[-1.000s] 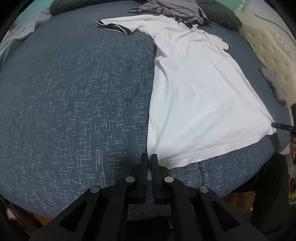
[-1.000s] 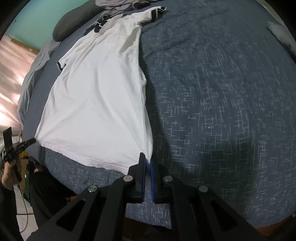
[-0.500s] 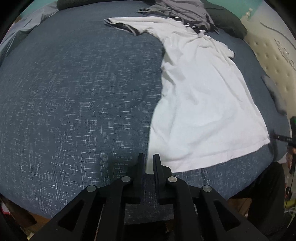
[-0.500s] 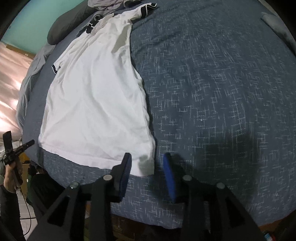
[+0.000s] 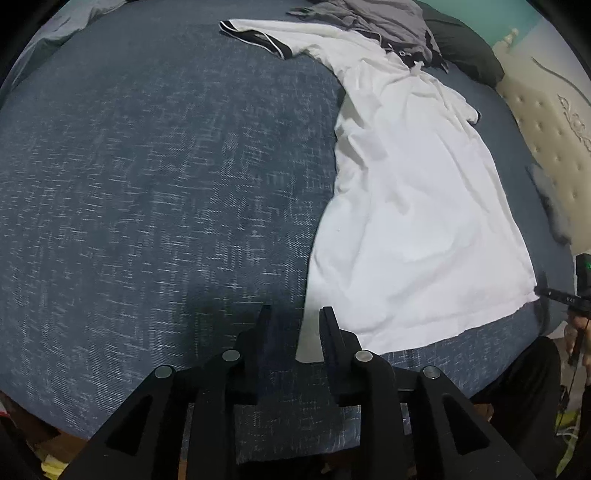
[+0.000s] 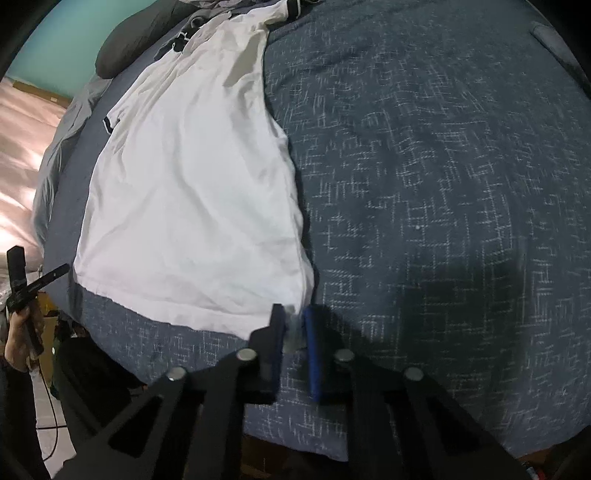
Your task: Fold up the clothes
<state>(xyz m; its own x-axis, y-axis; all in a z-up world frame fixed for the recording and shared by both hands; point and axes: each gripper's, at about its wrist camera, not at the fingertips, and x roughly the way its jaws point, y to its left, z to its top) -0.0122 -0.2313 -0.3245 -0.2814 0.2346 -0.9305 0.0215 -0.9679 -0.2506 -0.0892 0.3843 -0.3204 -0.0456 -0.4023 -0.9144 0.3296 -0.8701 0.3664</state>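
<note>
A white polo shirt [image 5: 406, 206] with black-trimmed sleeves lies flat and lengthwise on the blue patterned bed [image 5: 147, 184]; it also shows in the right wrist view [image 6: 192, 192]. My left gripper [image 5: 295, 317] is open, its jaws on either side of the shirt's near hem corner. My right gripper [image 6: 293, 314] is open by a narrow gap, with the shirt's other hem corner between its fingers. The right gripper also shows at the far right of the left wrist view [image 5: 561, 295].
A grey garment [image 5: 369, 18] and a dark pillow [image 5: 461, 48] lie at the head of the bed. A cream tufted headboard [image 5: 546, 122] stands at the right. The bed's edge drops off just below both grippers.
Both grippers were shut on the shirt's hem corners a second ago and have let go. The right opened wide, then narrowed again; the left has kept opening.
</note>
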